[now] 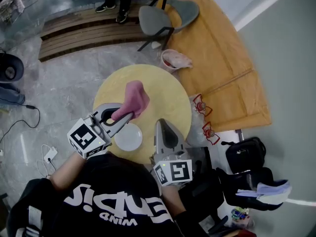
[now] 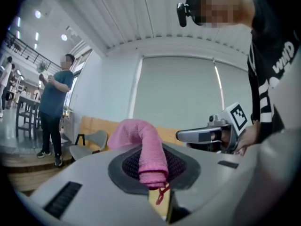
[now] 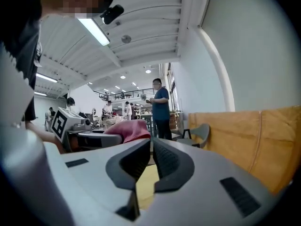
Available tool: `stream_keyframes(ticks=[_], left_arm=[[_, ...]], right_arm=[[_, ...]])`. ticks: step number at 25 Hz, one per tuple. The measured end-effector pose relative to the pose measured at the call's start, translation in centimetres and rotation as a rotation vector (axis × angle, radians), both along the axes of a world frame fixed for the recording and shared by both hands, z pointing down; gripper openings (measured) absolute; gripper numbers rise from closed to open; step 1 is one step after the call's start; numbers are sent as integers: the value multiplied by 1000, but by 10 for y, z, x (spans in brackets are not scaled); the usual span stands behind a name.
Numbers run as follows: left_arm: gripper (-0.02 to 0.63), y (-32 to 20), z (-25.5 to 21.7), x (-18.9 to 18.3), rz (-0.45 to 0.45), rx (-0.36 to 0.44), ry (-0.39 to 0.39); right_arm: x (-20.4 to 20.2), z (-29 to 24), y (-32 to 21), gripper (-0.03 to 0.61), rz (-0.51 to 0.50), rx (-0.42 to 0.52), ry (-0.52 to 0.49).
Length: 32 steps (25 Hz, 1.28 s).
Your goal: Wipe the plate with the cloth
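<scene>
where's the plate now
In the head view the white plate sits at the near edge of the round yellow table, between the left gripper and the right gripper; the left gripper's pink cloth shows just above it.

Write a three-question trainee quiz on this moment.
1. True or false: the cloth lies flat on the plate.
2. Which holds the cloth? A. left gripper B. right gripper C. neither
3. Fill in: the plate rests on a round yellow ___.
Key: 1. False: the cloth is clamped in the fingers, off the plate. 2. A. 3. table.
</scene>
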State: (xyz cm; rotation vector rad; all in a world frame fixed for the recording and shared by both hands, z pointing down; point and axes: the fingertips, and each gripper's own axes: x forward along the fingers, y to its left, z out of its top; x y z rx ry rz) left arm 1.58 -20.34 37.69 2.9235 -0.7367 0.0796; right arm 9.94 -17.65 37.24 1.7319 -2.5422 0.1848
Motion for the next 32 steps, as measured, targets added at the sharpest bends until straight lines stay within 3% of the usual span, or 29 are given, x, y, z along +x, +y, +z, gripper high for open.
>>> stream_keyframes(ticks=[3, 32], left_arm=[[48, 3, -5, 3, -3, 32, 10], [48, -5, -18, 4, -51, 53, 41]], right_arm=[[-4, -3, 0, 28, 2, 26, 18], [-2, -4, -2, 21, 25, 21, 7]])
